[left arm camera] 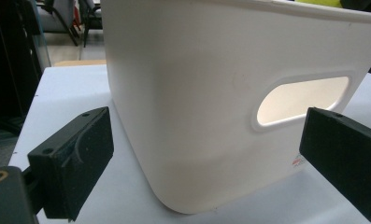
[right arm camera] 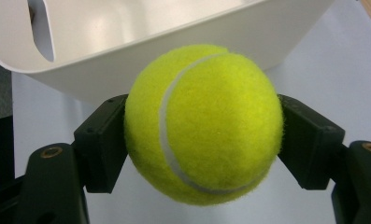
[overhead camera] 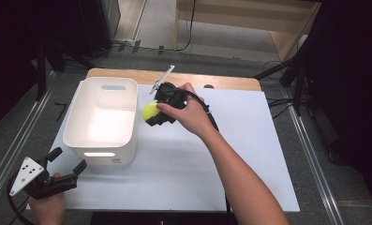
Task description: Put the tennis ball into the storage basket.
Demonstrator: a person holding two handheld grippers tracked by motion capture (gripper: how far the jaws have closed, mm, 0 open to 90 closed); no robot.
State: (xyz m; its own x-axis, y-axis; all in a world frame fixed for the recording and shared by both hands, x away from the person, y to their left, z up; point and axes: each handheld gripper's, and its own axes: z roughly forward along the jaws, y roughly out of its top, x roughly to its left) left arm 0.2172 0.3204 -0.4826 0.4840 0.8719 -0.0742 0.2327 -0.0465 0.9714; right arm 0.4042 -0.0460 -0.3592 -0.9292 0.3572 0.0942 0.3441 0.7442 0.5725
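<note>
A white sheet [overhead camera: 249, 154] covers the wooden table [overhead camera: 212, 80]; grey floor [overhead camera: 315, 154] around. The right gripper [overhead camera: 152, 114] pinches a tennis ball [overhead camera: 150, 111]; the left gripper [overhead camera: 67, 164] is spread.

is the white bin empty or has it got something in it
Empty, as far as shows: in the high view the white bin has a bare floor, and the tennis ball is outside its rim, clamped in the right gripper.
</note>
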